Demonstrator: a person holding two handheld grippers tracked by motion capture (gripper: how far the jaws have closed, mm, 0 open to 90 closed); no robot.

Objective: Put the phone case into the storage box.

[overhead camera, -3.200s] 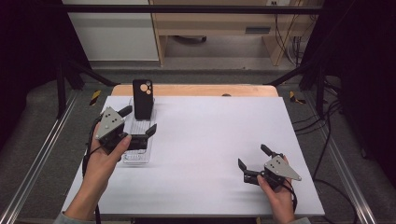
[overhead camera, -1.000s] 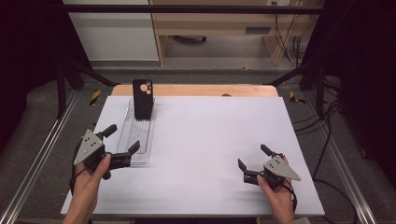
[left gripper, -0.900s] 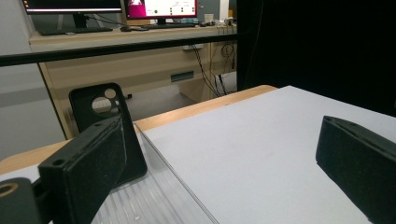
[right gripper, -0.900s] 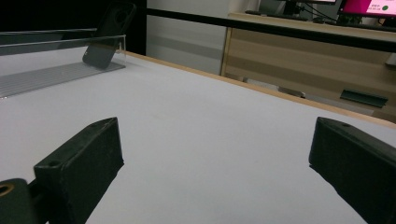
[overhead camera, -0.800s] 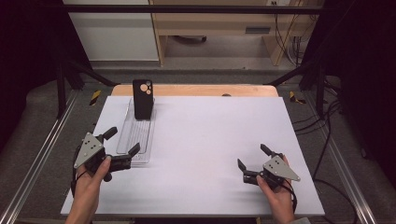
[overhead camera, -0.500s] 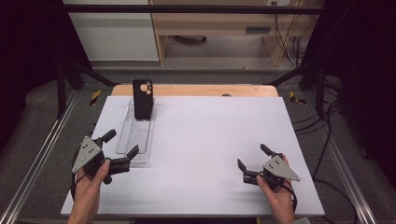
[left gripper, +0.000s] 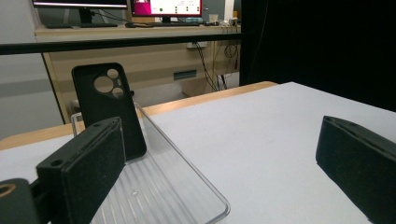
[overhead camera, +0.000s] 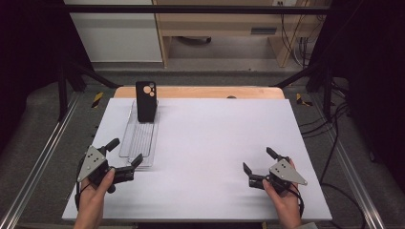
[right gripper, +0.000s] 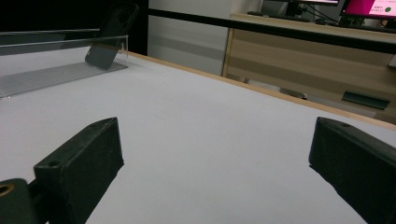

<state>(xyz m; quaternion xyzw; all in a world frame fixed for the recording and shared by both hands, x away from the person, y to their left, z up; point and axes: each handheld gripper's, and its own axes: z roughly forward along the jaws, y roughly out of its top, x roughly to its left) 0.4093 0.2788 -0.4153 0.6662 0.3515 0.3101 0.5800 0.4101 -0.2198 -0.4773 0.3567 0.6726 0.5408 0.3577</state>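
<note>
A black phone case [overhead camera: 145, 100] [left gripper: 109, 107] [right gripper: 113, 35] stands upright, leaning against the far end wall of a clear plastic tray [overhead camera: 139, 138] [left gripper: 177, 186] [right gripper: 46, 72] on the left of the table. My left gripper [overhead camera: 125, 151] [left gripper: 219, 163] is open with nothing between its jaws, just off the tray's near end. Low over the table's front right, my right gripper [overhead camera: 260, 161] [right gripper: 215, 163] is open and holds nothing.
The white table top [overhead camera: 215, 143] has a wooden strip [overhead camera: 205, 92] along its far edge. Metal frame rails [overhead camera: 40, 157] run along both sides. A wooden desk [overhead camera: 229, 24] stands beyond the table.
My left gripper has drawn back from over the tray toward the front left corner, leaving the case standing in the tray. The right gripper has stayed put.
</note>
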